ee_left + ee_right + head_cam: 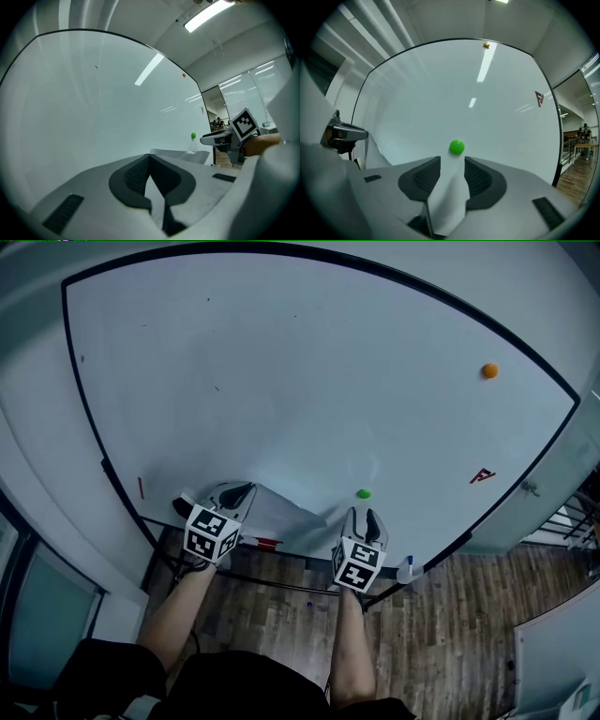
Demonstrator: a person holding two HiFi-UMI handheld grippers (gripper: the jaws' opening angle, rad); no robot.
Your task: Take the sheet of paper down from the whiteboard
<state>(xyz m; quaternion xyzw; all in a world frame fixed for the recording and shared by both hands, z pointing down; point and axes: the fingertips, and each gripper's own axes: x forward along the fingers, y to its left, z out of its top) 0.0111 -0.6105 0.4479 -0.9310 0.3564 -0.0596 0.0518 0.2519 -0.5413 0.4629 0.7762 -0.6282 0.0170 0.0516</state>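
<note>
Sheet of paper (286, 512) half freed, left gripper (149, 158) pinching it; right gripper (452, 163) gapes round its corner; green magnet (456, 147) at twelve o'clock maybe pinning.

Low on the whiteboard (281, 381), sheet of paper (286, 515) between left gripper (234, 493) and right gripper (366, 519); lower magnet (364, 494) just above the right gripper, upper magnet (489, 370) at upper right.

Head cam is set above and behind, aimed steeply down at the whiteboard (309, 381), w/ both grippers framed at 6 o'clock. The left gripper (247, 489) cam is set close to the board and angled along it; the right gripper (204, 139) is caught at 3 o'clock. The right gripper cam is faced squarely at the board, very near. The green magnet (456, 147) is shared by all three views.
</note>
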